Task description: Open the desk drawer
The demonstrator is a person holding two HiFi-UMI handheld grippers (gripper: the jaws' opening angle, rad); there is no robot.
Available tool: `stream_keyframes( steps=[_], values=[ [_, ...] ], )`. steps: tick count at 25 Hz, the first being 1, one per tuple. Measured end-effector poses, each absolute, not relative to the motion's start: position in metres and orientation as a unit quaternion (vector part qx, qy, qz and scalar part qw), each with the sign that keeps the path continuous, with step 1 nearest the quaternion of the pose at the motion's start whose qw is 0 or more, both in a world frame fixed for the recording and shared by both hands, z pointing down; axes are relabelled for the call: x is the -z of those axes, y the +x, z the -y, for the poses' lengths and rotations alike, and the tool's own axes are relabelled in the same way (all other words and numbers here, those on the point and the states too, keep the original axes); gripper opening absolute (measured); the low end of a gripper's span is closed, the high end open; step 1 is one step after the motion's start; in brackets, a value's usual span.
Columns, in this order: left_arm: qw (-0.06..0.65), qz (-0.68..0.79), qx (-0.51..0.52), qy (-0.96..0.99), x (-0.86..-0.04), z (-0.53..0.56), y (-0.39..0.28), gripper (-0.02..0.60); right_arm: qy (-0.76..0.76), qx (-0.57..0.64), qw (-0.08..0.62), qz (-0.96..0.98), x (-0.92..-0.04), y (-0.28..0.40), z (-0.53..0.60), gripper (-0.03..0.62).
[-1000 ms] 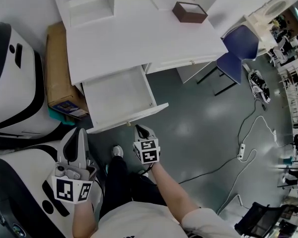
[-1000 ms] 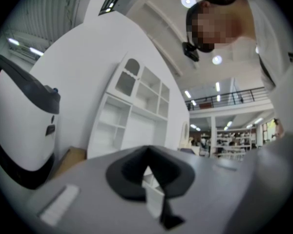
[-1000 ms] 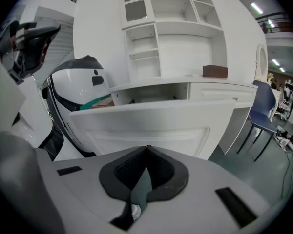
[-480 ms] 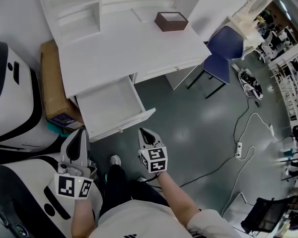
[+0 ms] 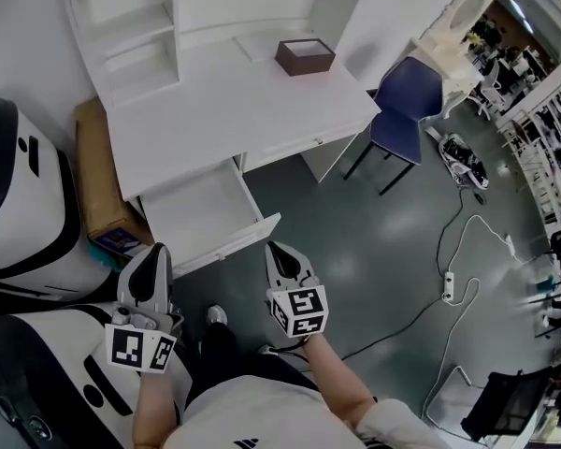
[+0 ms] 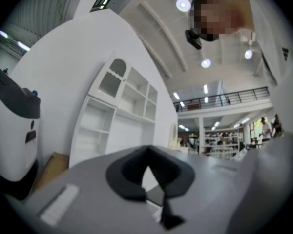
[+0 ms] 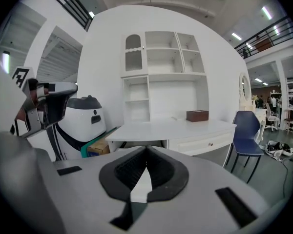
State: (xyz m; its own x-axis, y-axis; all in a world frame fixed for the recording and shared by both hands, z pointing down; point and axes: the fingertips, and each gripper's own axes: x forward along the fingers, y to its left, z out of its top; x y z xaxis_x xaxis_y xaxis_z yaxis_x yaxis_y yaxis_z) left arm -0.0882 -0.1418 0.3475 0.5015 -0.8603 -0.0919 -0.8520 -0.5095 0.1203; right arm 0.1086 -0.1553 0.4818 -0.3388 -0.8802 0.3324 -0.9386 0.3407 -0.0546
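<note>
Right gripper [image 5: 275, 250] is clenched on nothing, its tips near but not touching the drawer [image 5: 226, 242], which stands pulled well out from under the white desk [image 5: 234, 101]. Left gripper [image 5: 155, 253] is pinched shut and empty too. Job looks done to me; the careful thing now is keeping both clear of the drawer front so it isn't nudged back. Both forearms reach forward, grippers aimed at the desk, the right tipped slightly down.
</note>
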Motion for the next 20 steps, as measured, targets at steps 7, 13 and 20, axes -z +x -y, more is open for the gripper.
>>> stream_keyframes(
  steps=[7, 13, 20],
  values=[
    [0.016, 0.489, 0.068, 0.869, -0.335, 0.135, -0.075, 0.005, 0.573, -0.077, 0.090, 0.811, -0.430, 0.124, 0.149, 0.002],
    [0.005, 0.486, 0.071, 0.871, -0.325, 0.127, -0.066, 0.005, 0.578, -0.054, 0.061, 0.812, -0.394, 0.135, 0.136, 0.002],
    [-0.010, 0.486, 0.083, 0.870, -0.311, 0.113, -0.055, 0.005, 0.586, -0.020, 0.039, 0.809, -0.358, 0.151, 0.118, 0.002]
  ],
)
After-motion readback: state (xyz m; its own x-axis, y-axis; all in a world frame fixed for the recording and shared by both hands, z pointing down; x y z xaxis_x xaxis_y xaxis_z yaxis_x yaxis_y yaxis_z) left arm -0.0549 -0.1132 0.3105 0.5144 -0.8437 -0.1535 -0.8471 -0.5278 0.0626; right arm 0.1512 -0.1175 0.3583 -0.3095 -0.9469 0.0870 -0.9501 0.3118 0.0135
